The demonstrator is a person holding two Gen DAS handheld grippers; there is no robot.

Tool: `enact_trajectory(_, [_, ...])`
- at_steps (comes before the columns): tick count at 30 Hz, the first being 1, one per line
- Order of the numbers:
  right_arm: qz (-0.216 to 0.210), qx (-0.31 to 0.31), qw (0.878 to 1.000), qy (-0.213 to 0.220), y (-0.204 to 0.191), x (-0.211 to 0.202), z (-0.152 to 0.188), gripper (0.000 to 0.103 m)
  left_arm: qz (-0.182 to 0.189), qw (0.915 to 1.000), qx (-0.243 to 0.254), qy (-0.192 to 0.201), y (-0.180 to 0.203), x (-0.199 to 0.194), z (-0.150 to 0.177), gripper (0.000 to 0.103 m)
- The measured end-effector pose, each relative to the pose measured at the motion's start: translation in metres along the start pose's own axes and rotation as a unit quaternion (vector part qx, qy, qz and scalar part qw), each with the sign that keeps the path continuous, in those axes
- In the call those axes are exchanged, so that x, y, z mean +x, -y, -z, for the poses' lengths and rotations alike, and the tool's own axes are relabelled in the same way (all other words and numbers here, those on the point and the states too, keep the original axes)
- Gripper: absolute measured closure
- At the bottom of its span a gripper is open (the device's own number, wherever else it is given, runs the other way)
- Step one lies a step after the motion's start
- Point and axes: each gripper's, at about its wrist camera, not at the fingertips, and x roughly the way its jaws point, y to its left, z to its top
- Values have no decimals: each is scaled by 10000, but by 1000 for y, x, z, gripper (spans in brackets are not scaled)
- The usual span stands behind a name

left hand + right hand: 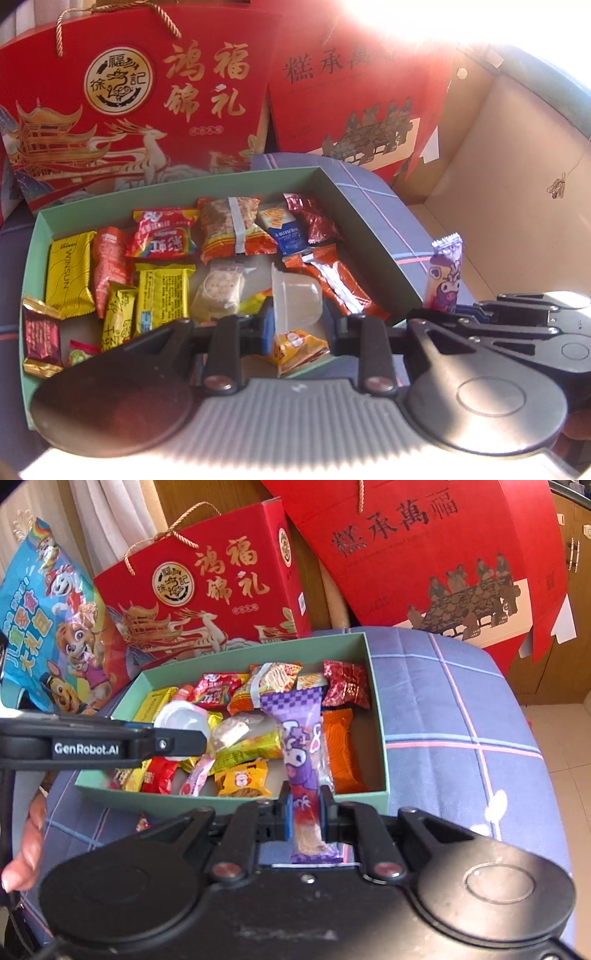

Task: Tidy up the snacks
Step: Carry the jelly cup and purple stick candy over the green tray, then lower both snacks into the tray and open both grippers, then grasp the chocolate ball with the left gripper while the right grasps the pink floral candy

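Over the green box [376, 716] of snacks, a purple snack bar [303, 760] stands upright, pinched low down by the right gripper [304, 814] above the near wall. Judged step: adding it; next, lower and release. Left gripper [299, 321] pinches a clear jelly cup [295, 295] inside the box, reaching level.
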Motion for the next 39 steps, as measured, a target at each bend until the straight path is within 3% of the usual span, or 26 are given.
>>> enact_trajectory(6, [47,40,9997,-236,12,27,-44,90,-53,10000,54,1,4,18,-25,77])
enact_trajectory(12, [113,44,9991,-411,21,52,-61,89,-122,9999,23,-25,5,42,-44,77])
enact_trajectory(13, [115,72,9991,-401,23,54,-63,85,-152,9999,40,-30,6,47,-46,77])
enact_trajectory(14, [115,146,9992,-358,25,54,-65,73,-210,9998,59,-33,7,51,-48,73])
enact_trajectory(15, [104,219,9993,-291,26,54,-66,64,-299,9995,61,-57,7,55,-48,59])
enact_trajectory(16, [118,249,9994,-194,26,51,-66,42,-356,9993,53,-70,7,56,-47,54])
enact_trajectory(22, [308,190,9993,30,23,40,-65,0,-539,9984,-154,-79,-7,53,-37,23])
enact_trajectory(24, [371,124,9992,25,18,37,-64,0,-601,9980,-169,-75,-10,48,-33,14])
enact_trajectory(28, [466,82,9989,-43,9,31,-61,0,-680,9975,-193,-56,-13,32,-26,13])
enact_trajectory(33, [407,185,9990,-25,-6,11,-50,0,-783,9965,-288,79,-19,1,-13,2])
enact_trajectory(39, [177,248,9995,-90,-36,-7,-28,0,-905,9949,-419,170,-33,-42,16,0])
